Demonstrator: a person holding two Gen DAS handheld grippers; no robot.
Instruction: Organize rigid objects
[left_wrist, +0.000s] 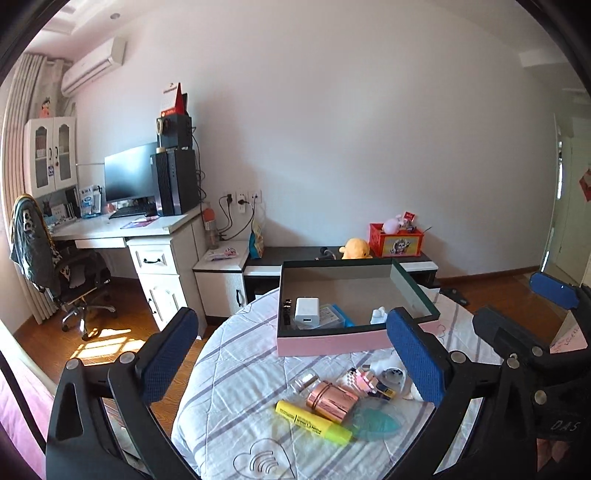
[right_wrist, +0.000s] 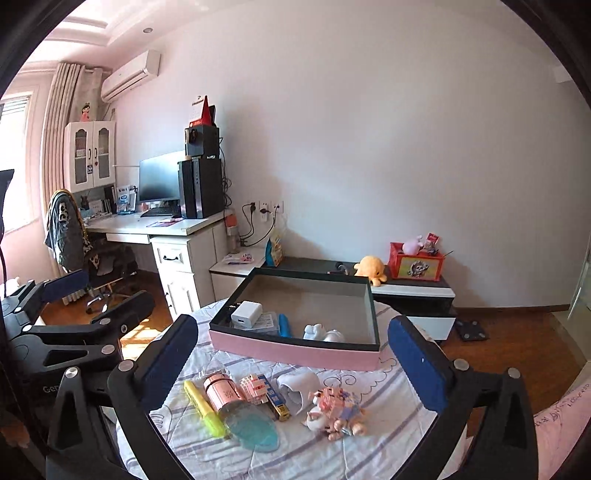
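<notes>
Jaws of both the left gripper and right gripper stand spread, empty; pick the yellow plastic highlighter pen lying nearside of the pink-walled open cardboard box, pinching across its barrel.

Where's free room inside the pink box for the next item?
Pink box: the far half of its floor is bare, behind the white charger and white figurine. Its near wall is crowded. Between box and yellow highlighter, the tablecloth is cluttered.
</notes>
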